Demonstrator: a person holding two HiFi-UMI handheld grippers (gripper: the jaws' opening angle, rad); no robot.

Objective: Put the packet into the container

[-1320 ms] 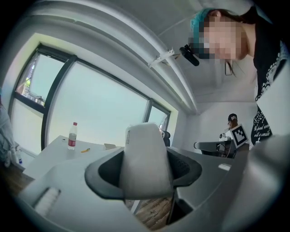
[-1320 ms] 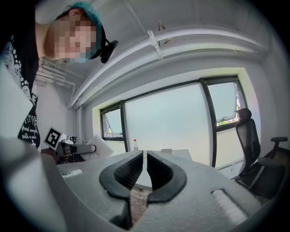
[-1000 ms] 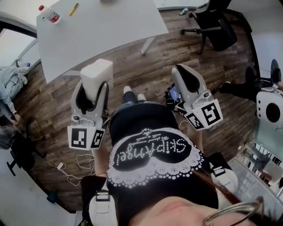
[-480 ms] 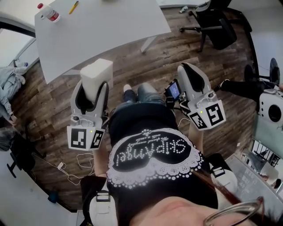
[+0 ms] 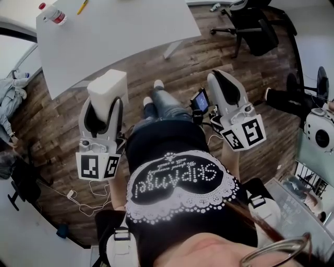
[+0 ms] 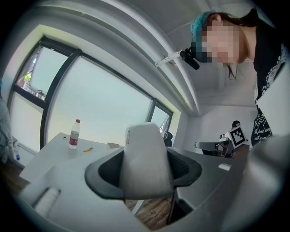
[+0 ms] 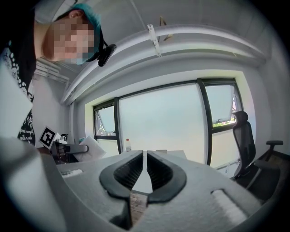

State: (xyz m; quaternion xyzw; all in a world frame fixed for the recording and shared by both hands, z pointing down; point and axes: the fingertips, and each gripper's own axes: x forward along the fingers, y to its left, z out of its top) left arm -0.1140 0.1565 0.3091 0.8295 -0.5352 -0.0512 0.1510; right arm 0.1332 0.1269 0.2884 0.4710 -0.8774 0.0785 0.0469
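Observation:
A white, pillow-like packet (image 5: 108, 89) stands up between the jaws of my left gripper (image 5: 106, 102), which is shut on it at waist height. In the left gripper view the packet (image 6: 146, 158) fills the gap between the dark pads, held level. My right gripper (image 5: 222, 82) is beside my right hip and holds nothing. Its jaws (image 7: 144, 174) are shut, with only a thin slit between the ribbed pads. A white table (image 5: 120, 36) lies ahead of both grippers, across the wooden floor.
A clear bottle with a red cap (image 5: 52, 14) and a yellow pencil (image 5: 82, 6) lie at the table's far left. A black office chair (image 5: 255, 26) stands at the back right. Cables trail on the floor at the left (image 5: 78, 201). Windows fill the far wall.
The person's feet and legs have stepped forward between the grippers. Both grippers keep their hold and stance, only shifting slightly in the picture.

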